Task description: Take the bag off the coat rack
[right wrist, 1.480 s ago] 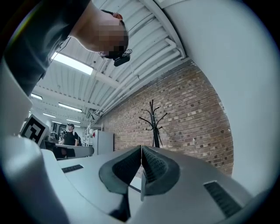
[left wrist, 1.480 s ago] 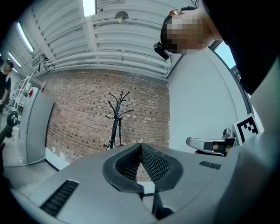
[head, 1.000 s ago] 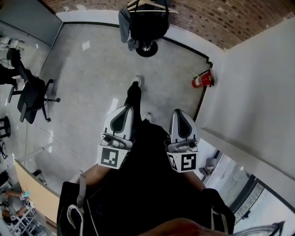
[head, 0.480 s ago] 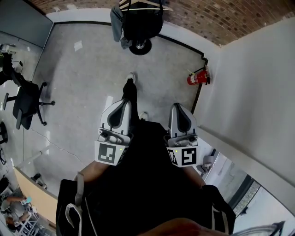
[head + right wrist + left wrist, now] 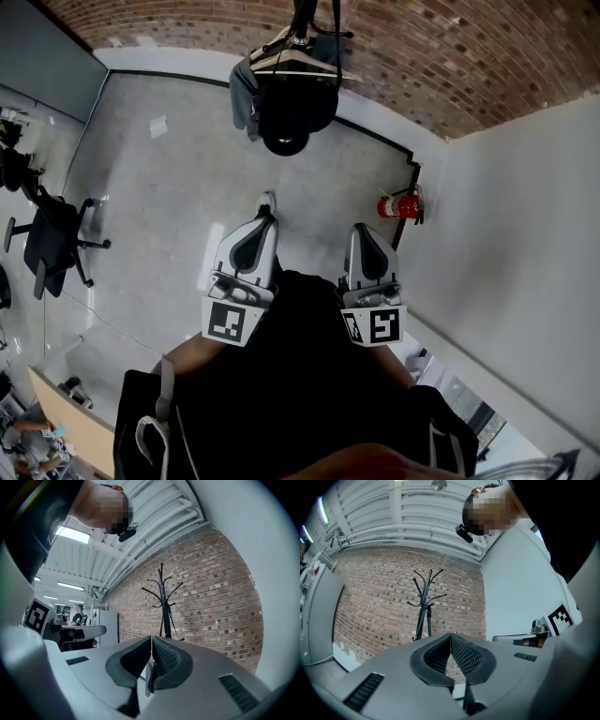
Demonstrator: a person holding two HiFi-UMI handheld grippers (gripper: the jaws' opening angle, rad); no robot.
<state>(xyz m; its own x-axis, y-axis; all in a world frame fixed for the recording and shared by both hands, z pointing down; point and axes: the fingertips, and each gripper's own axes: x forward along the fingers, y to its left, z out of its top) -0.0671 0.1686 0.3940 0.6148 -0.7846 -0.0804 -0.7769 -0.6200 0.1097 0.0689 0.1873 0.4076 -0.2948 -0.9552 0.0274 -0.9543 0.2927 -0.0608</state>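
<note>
A black coat rack (image 5: 302, 28) stands against the brick wall at the top of the head view, with a black bag (image 5: 293, 111) and a grey garment (image 5: 246, 97) hanging on it. The rack's bare hooks show in the left gripper view (image 5: 425, 599) and in the right gripper view (image 5: 163, 604). My left gripper (image 5: 267, 208) and right gripper (image 5: 364, 231) are held side by side in front of me, well short of the rack. Both are shut with nothing between the jaws, as the left gripper (image 5: 450, 641) and the right gripper (image 5: 152, 644) views show.
A red fire extinguisher (image 5: 399, 205) stands by the white wall at right. A black office chair (image 5: 52, 240) stands at the left. The person's shoe (image 5: 267, 202) shows on the grey floor (image 5: 159, 187). A white partition (image 5: 525, 234) runs along the right side.
The view has tilted up and the coat rack with the bag has come lower into the frame. Both grippers stay side by side and shut.
</note>
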